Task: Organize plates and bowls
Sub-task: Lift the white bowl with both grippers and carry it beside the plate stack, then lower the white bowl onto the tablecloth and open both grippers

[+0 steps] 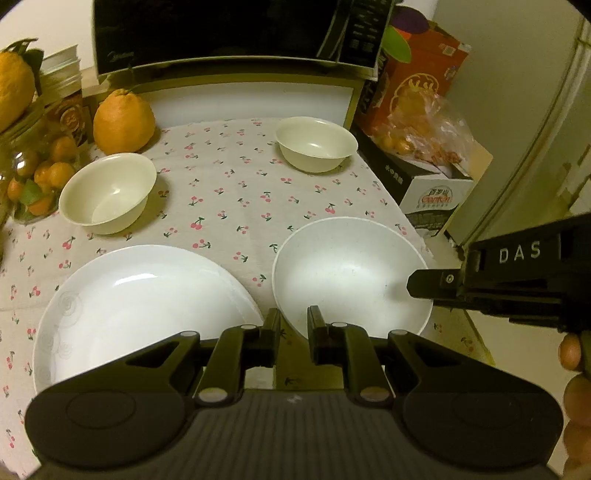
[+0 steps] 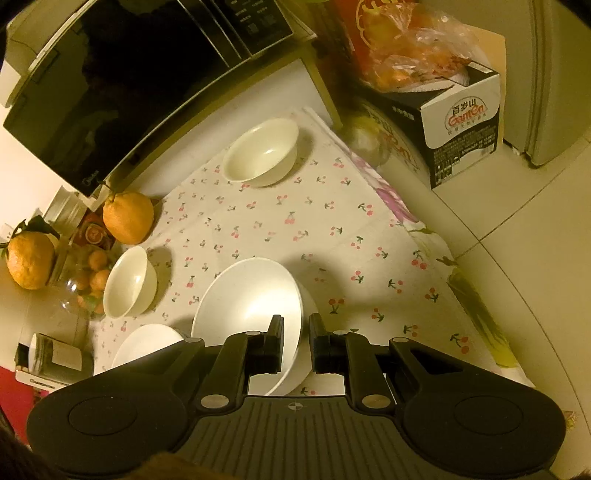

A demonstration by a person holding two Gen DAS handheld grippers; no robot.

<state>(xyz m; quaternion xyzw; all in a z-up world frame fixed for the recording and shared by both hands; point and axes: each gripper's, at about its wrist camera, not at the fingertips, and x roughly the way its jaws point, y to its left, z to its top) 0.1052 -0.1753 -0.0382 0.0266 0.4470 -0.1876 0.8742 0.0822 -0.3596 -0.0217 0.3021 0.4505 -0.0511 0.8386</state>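
A white deep plate (image 1: 351,273) (image 2: 247,306) is on the cherry-print tablecloth (image 1: 236,192), tilted up at one side. My right gripper (image 2: 295,323) (image 1: 412,286) is shut on its rim. My left gripper (image 1: 293,321) is shut, and its tips hover over the gap between this plate and a flat white plate (image 1: 147,302) (image 2: 147,343) with a faint swirl pattern. The deep plate's near-left rim runs behind its right finger, and I cannot tell whether they touch. Two cream bowls stand farther back, one on the left (image 1: 107,194) (image 2: 129,282) and one at the back right (image 1: 316,144) (image 2: 260,151).
A black microwave (image 1: 221,33) stands at the back of the table. A large orange fruit (image 1: 123,122) and a glass jar of small oranges (image 1: 37,173) stand at the left. Cardboard boxes (image 1: 432,195) and a bag of fruit are past the table's right edge, beside a fridge (image 1: 535,110).
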